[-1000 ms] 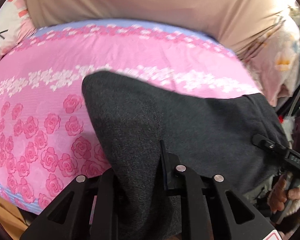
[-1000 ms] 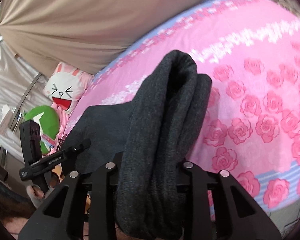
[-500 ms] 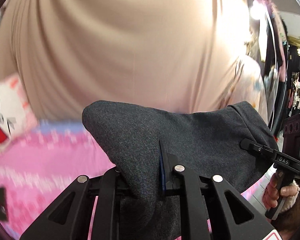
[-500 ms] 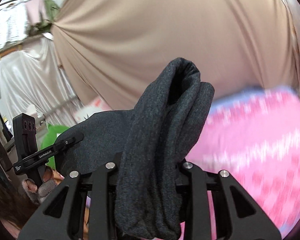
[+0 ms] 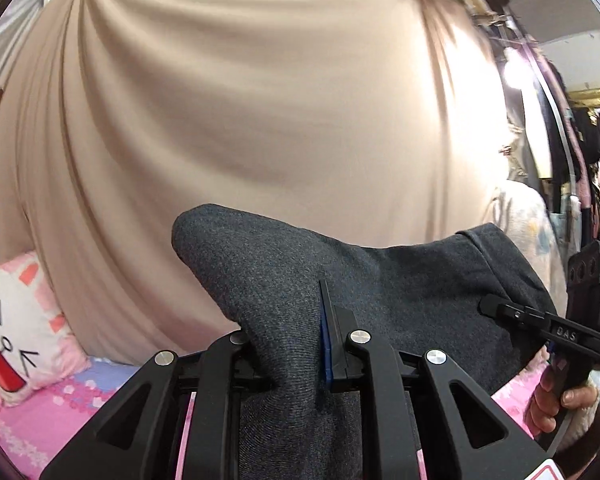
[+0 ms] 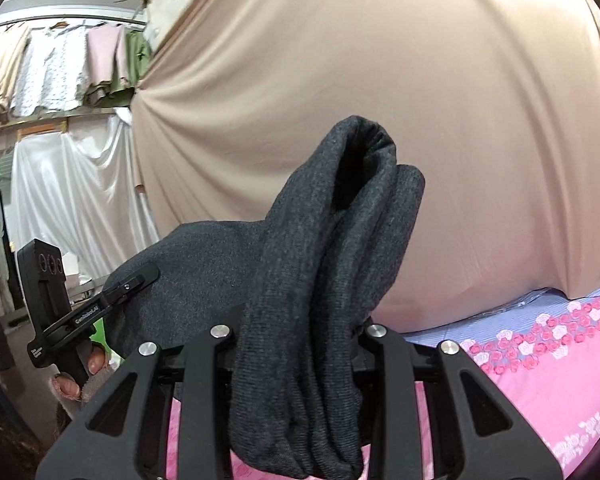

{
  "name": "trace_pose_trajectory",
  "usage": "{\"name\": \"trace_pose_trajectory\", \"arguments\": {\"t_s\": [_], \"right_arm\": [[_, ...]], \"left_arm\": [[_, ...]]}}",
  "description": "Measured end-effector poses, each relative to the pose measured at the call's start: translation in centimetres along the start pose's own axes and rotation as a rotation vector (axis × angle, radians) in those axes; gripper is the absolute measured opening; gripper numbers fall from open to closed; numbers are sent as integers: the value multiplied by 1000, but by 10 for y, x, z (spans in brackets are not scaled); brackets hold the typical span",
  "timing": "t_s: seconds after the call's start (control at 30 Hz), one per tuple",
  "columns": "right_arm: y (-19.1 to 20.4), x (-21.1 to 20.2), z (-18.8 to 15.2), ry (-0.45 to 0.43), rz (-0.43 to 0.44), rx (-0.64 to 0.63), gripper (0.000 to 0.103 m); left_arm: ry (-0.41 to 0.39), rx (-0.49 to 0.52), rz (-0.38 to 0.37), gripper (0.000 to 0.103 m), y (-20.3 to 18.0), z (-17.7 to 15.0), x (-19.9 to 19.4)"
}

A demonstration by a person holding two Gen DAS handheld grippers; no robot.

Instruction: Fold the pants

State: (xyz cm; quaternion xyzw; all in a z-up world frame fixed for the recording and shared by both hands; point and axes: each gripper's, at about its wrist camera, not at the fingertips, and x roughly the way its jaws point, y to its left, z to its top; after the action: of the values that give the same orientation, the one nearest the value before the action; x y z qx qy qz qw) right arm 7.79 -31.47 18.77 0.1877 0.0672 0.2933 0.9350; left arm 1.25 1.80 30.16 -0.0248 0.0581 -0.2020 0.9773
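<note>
L jaws: your left gripper (image 5: 288, 364) is clamped nearly shut on a thin fold of the dark grey pants (image 5: 400, 288); blue pad edge shows against the cloth on the R side of the pinch.
R jaws: your right gripper (image 6: 300, 332) is part closed on a thick bunched roll of the same pants (image 6: 340, 240), several layers thick, w/ cloth filling the gap.
Pants: held up in the air betw. both grippers, spanning from one to the other; a hump stands above each pinch, rest drops below the fingers out of view. Hem or waistband edge shows in left wrist view, upper R of the cloth.
Your hands: right hand (image 5: 556, 404) grips its handle at R edge of left wrist view; left hand (image 6: 80, 372) at L edge of right wrist view.
Below: pink rose-print bed cover (image 6: 540, 368) w/ lilac border lies under the pants.
Behind: beige draped curtain (image 5: 260, 112) fills the backdrop.
Far L: white & pink cartoon-face pillow (image 5: 16, 320) on the bed by the curtain.
Upper L, right wrist view: clothes on a rail (image 6: 60, 64), white sheet under them.
</note>
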Motion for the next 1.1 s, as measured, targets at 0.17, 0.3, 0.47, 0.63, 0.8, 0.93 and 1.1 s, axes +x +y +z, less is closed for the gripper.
{"name": "trace_pose_trajectory", "arguments": {"t_s": [0.17, 0.3, 0.47, 0.63, 0.8, 0.93, 1.1], "right_arm": [[-57, 66, -19, 90, -51, 60, 32], [-154, 128, -99, 303, -271, 201, 68], [-224, 113, -185, 478, -507, 333, 63], [-227, 119, -187, 493, -401, 384, 73], [-221, 168, -205, 598, -389, 344, 59], [-195, 174, -188, 546, -422, 227, 31], [-210, 183, -205, 609, -503, 231, 49]], "left_arm": [[125, -76, 7, 18, 32, -27, 86], [373, -161, 39, 78, 69, -118, 184], [718, -328, 188, 59, 129, -261, 227], [722, -561, 97, 63, 156, -289, 208], [753, -500, 77, 66, 135, -288, 227], [751, -435, 102, 26, 127, -275, 238], [786, -424, 166, 40, 132, -280, 243]]}}
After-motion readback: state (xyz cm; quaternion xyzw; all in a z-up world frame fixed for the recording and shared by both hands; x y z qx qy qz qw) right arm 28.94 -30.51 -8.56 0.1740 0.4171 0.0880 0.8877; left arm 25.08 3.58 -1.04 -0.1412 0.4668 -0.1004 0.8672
